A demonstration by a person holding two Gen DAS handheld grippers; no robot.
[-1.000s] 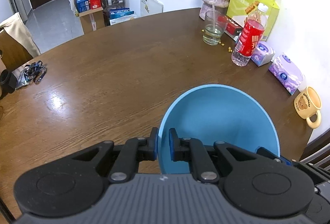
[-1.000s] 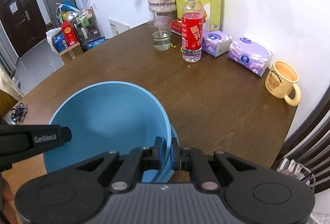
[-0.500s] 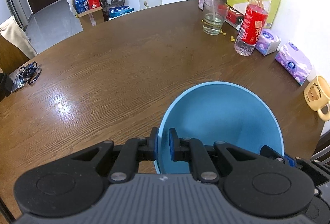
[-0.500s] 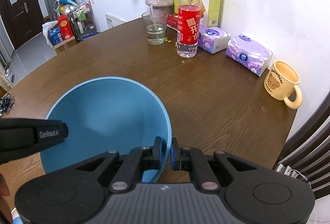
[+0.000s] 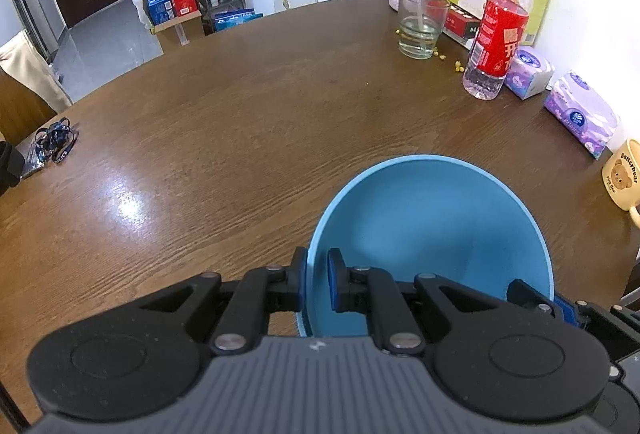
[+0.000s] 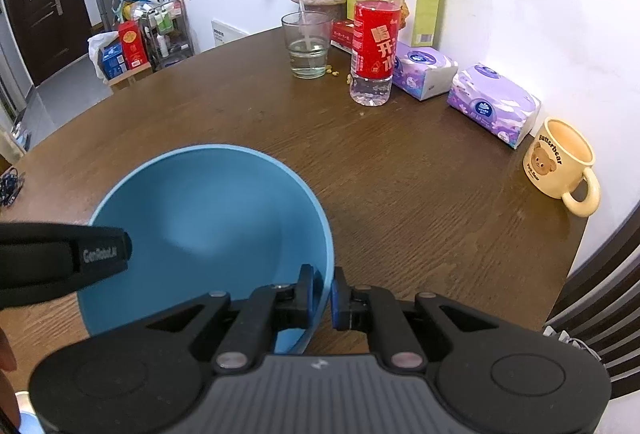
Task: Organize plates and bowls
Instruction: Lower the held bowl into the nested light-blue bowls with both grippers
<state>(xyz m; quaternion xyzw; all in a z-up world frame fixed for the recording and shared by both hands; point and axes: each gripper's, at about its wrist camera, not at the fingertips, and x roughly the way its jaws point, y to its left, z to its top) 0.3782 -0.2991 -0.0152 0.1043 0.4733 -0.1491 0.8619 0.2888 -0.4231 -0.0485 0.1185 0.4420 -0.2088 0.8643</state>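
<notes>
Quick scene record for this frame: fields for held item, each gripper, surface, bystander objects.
held item: blue bowl, empty, rim clamped on two opposite sides
left gripper: shut on the bowl's rim
right gripper: shut on the bowl's rim
surface: round wooden table
bystander objects: glass of water, red-label bottle, two tissue packs, bear mug, all near the wall
bowl contact with table: cannot tell

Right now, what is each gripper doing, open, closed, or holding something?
Left gripper: closed on the blue bowl's rim.
Right gripper: closed on the same bowl's opposite rim.
</notes>
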